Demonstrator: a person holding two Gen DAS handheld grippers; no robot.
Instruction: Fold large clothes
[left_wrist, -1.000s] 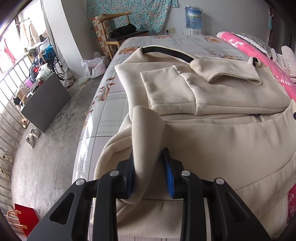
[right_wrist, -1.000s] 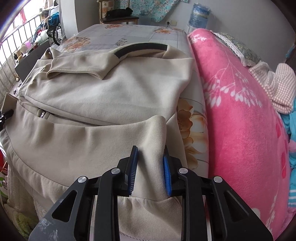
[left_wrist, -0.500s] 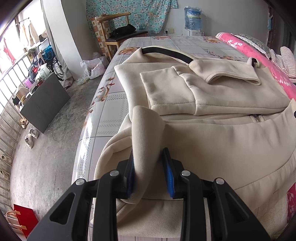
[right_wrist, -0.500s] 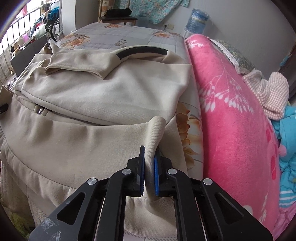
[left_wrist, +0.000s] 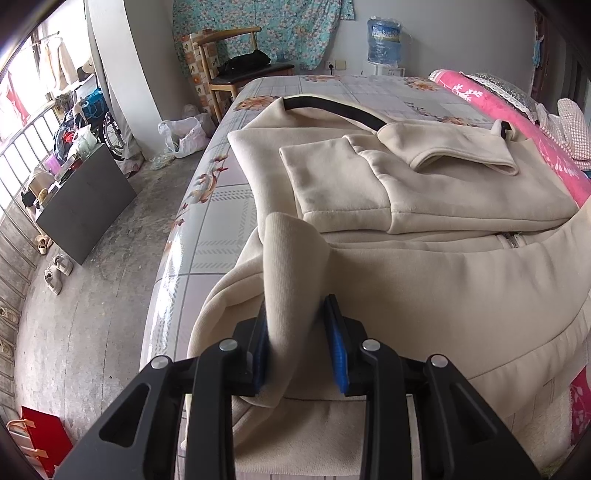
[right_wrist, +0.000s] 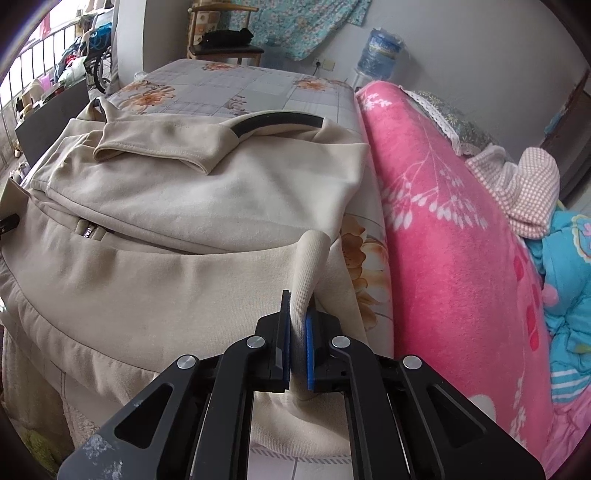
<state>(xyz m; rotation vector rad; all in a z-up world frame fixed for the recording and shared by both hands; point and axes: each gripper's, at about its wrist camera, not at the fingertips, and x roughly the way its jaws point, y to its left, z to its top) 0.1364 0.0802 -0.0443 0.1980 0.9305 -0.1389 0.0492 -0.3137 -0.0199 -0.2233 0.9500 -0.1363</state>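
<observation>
We see a big cream jacket (left_wrist: 424, 295) lying flat on the bed (left_wrist: 221, 206); its sleeves are folded in on top, and its black-lined collar (left_wrist: 332, 109) sits up at twelve o'clock, far from us; a zip (left_wrist: 511, 240) shows near the middle, at about two o'clock in the left view.

Our left gripper (left_wrist: 297, 343) has a thick bunch of the jacket's bottom edge between its jaws; the jaws are partly open, and the cloth touches the left blue pad while a small gap shows by the right pad; we cannot tell if it is squeezing.

Our right gripper (right_wrist: 297, 345) has its jaws pressed almost together on a thin fold of the same bottom edge; the fold sticks up past the tips toward twelve o'clock.

A pink blanket (right_wrist: 443, 221) lies rolled along the bed at three o'clock in the right view, just beside the jacket; a checked cloth (right_wrist: 524, 192) rests on it at two o'clock.

In the left view the grey floor (left_wrist: 92, 295) is at nine o'clock; a red bag (left_wrist: 40, 435) sits at seven o'clock; a wooden chair (left_wrist: 229, 59) stands at eleven o'clock; a water bottle (left_wrist: 384, 37) stands by the wall at one o'clock.
</observation>
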